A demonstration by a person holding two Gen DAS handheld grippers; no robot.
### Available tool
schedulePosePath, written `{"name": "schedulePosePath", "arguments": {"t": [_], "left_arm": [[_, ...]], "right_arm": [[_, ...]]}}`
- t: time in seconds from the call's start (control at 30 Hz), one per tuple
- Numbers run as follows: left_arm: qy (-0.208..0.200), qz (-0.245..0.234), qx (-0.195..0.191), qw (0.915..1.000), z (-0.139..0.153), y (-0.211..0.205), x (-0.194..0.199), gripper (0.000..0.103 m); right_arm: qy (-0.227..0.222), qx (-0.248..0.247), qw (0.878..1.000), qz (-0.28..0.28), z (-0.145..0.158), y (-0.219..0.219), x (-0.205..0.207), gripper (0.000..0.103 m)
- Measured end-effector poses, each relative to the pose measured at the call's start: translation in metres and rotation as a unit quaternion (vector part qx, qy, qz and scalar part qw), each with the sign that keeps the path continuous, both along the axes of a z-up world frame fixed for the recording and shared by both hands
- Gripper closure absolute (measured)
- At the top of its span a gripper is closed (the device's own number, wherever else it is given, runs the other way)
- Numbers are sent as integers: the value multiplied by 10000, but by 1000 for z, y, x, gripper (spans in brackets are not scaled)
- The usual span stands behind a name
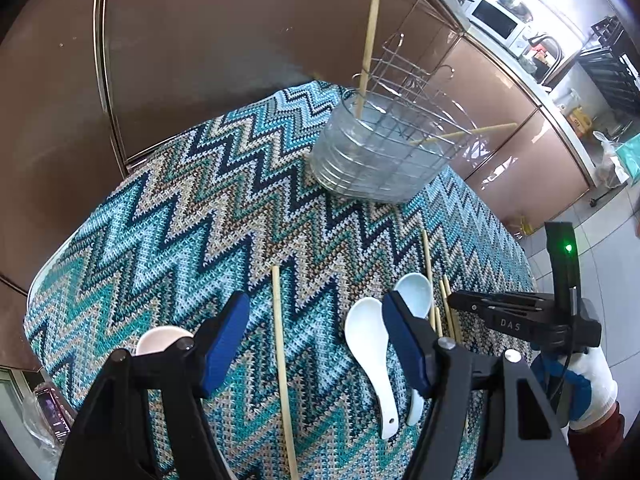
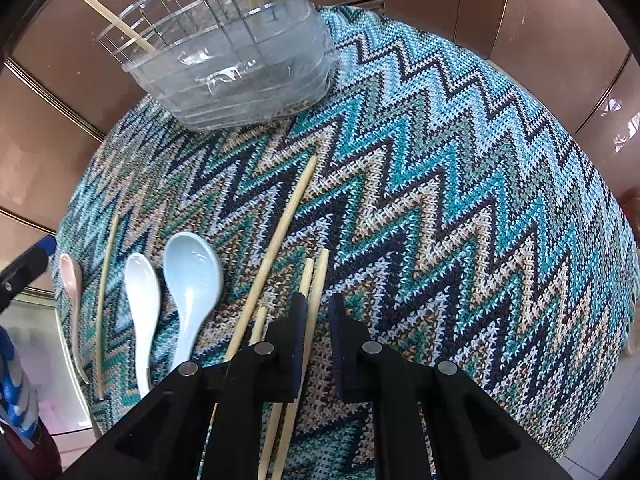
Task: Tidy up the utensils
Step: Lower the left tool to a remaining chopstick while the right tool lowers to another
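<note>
My right gripper (image 2: pixel 318 312) had narrowed around one chopstick (image 2: pixel 316 300), its long axis running six to twelve o'clock, not visibly pinched, while my left gripper (image 1: pixel 316 334) hung wide apart.

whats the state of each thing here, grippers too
left gripper: open, holding nothing
right gripper: narrow gap, chopstick between jaws, not pinched
utensil basket: upright, two chopsticks leaning inside
white spoon: lying flat, bowl up
light blue spoon: lying flat, bowl up
pink spoon: lying flat
loose chopsticks: lying flat on tablecloth
</note>
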State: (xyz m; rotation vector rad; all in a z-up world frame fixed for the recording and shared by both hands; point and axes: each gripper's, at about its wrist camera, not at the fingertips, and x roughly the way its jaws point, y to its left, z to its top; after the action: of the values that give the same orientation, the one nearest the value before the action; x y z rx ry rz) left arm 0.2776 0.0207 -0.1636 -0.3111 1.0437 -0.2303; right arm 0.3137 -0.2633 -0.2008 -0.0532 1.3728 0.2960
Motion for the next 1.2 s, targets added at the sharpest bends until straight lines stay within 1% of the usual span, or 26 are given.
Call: {"name": "schedulePosePath", "arguments": {"t": [0.27, 0.43, 0.67, 0.83, 0.9, 1.0, 1.17, 1.2], "left_arm": [[236, -43, 74, 9997, -6, 0, 15, 38], [566, -160, 93, 9982, -18, -2, 25, 53], [909, -216, 180, 9955, -32, -3, 38, 56], [1176, -307, 299, 9921, -44, -11, 45, 69], [1260, -304, 375, 9909, -48, -13, 49, 72], [1421, -253, 466, 9884, -57, -14, 54, 75], [1416, -238, 587, 9879, -62, -21, 62, 80], [1413, -240, 626, 9877, -63, -23, 63, 83]], "right_arm": [[40, -103, 9999, 88, -2, -1, 4, 92], [107, -220, 9995, 176, -10, 6, 10, 92], [165, -225, 9993, 266, -11, 1, 12, 95], [208, -253, 9988, 360, -10, -2, 13, 96], [222, -254, 9986, 411, -10, -8, 10, 96], [234, -229, 9986, 424, -10, -3, 15, 96], [295, -204, 9984, 429, -14, 5, 27, 96], [299, -200, 9984, 432, -13, 5, 28, 96]]}}
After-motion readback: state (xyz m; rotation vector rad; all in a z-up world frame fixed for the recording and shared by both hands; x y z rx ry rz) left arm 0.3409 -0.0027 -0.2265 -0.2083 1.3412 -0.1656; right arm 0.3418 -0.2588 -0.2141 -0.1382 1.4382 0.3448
